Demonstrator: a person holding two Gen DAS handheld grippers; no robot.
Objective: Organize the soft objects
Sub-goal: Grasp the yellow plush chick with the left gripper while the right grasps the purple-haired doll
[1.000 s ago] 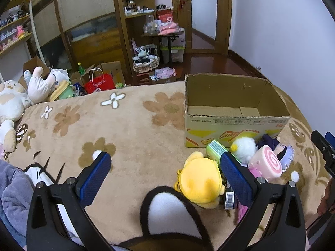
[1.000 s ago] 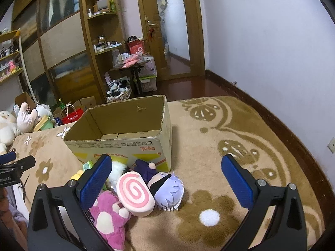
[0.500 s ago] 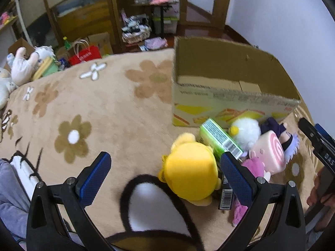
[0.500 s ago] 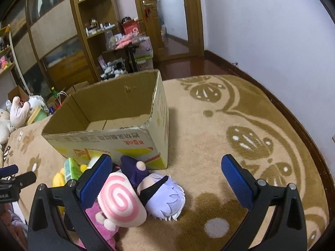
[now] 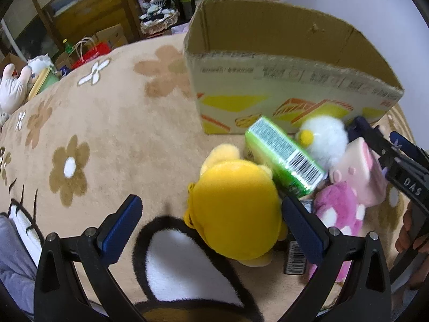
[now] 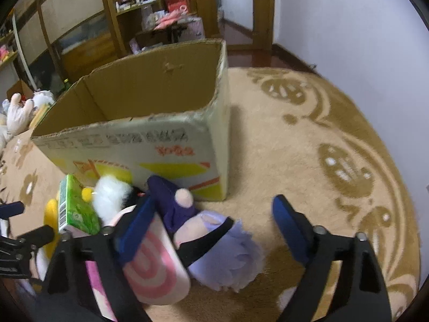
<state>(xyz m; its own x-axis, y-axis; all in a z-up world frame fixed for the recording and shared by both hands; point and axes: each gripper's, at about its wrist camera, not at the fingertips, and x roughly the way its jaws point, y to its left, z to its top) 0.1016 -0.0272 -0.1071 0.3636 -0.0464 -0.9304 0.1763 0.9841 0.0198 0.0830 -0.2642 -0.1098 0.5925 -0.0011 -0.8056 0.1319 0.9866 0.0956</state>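
Note:
A pile of soft toys lies on the rug in front of an open cardboard box (image 5: 268, 80) (image 6: 134, 139). My left gripper (image 5: 211, 214) is open just above a yellow plush (image 5: 236, 209), which sits between the fingers nearer the right one. A green carton (image 5: 284, 155), a white fluffy plush (image 5: 324, 139) and a pink spotted plush (image 5: 337, 214) lie beside it. My right gripper (image 6: 211, 209) is open with its jaws closing. A purple-haired doll (image 6: 225, 255) lies between them, not pressed on both sides. A pink swirl roll plush (image 6: 152, 265) rests against the left finger.
The tan flower-patterned rug (image 5: 107, 134) spreads left of the box and also to its right (image 6: 308, 147). Plush toys (image 5: 13, 91) and a red bag (image 5: 91, 53) sit at the rug's far left edge. A white wall (image 6: 348, 26) runs along the right. A grey-clad leg (image 5: 10, 255) is at bottom left.
Both grippers have sunk closer to the toy pile and tilted further down. The right gripper's fingers stand nearer together than before, now astride the purple-haired doll.

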